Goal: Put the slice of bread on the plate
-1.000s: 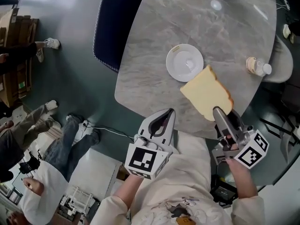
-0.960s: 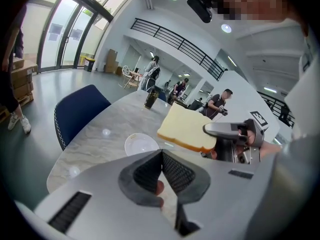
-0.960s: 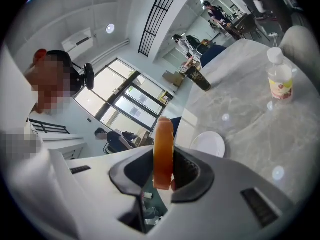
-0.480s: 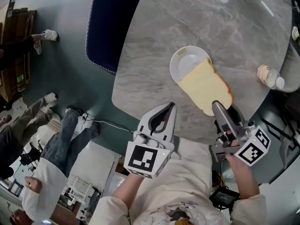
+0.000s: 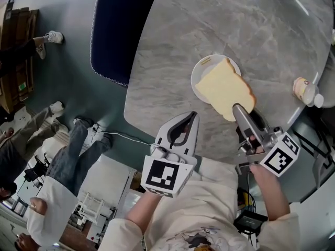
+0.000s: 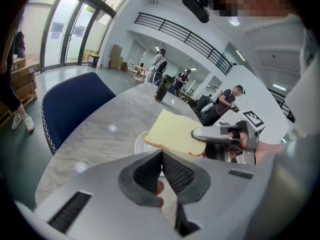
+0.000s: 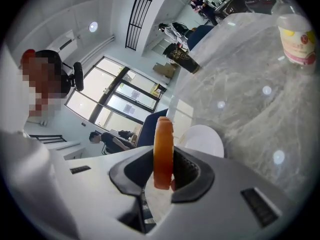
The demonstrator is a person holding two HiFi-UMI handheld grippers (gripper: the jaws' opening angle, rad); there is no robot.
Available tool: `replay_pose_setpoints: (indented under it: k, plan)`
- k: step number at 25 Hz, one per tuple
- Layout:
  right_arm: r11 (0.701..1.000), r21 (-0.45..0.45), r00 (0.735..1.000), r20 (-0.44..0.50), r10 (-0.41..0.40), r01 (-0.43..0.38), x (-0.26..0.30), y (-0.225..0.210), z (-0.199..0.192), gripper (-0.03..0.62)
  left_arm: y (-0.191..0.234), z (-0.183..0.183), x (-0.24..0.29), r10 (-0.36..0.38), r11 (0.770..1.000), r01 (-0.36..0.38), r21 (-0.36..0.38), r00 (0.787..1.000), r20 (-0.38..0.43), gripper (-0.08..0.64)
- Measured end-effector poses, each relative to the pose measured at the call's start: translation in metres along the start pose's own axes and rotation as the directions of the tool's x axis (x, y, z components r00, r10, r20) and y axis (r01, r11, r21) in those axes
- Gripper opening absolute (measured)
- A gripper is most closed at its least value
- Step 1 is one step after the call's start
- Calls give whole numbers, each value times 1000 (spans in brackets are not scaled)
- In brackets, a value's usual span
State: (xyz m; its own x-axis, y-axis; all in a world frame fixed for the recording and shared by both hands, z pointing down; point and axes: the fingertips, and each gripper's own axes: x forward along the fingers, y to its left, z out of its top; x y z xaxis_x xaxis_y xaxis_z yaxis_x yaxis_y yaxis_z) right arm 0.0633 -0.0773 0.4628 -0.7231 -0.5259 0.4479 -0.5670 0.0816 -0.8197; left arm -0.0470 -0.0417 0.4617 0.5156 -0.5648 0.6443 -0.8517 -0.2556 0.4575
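Note:
A pale slice of bread (image 5: 222, 88) with a brown crust hangs over the white plate (image 5: 200, 72) on the grey marble table (image 5: 172, 46), covering most of it. My right gripper (image 5: 236, 107) is shut on the slice's near crust edge (image 7: 163, 149); in the right gripper view the plate (image 7: 202, 141) lies just beyond the jaws. My left gripper (image 5: 192, 115) is shut and empty at the table's near edge, left of the bread. Its own view shows the bread (image 6: 175, 131) above the plate (image 6: 140, 143), ahead and to the right of the left gripper (image 6: 161, 153).
A small bottle with a white cap (image 5: 306, 90) lies on the table right of the plate and shows again as the bottle (image 7: 297, 39). A dark blue chair (image 5: 112, 30) stands at the table's left side. People stand on the floor at the far left.
The right gripper has carried the bread up and left in the head view, from beside the plate to over it. The left gripper has shifted a little toward the table.

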Motion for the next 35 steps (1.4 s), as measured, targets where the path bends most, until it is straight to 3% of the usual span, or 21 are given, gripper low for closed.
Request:
replay_pose_setpoints:
  k: [9,23,29,35]
  plan:
    - [999,40,1000,-25,-12,13,13,-18,-11,95,7,-15,16,0,1000,0,2,1000,-29,11]
    - [998,19,997,-40,-59,60,28,-31,-12,95,18,-27,29,28,997,-33,-69,997,-68,11]
    - [986,-82,983,-104,-152,143,27,-36,-15,97,18,-31,29,44,995,-51,-81,996,-80,11]
    - [966,-208,967,-168,-192,156,23,-34,-28,241,6,-32,30,27,994,-36,-99,996,-83,11]
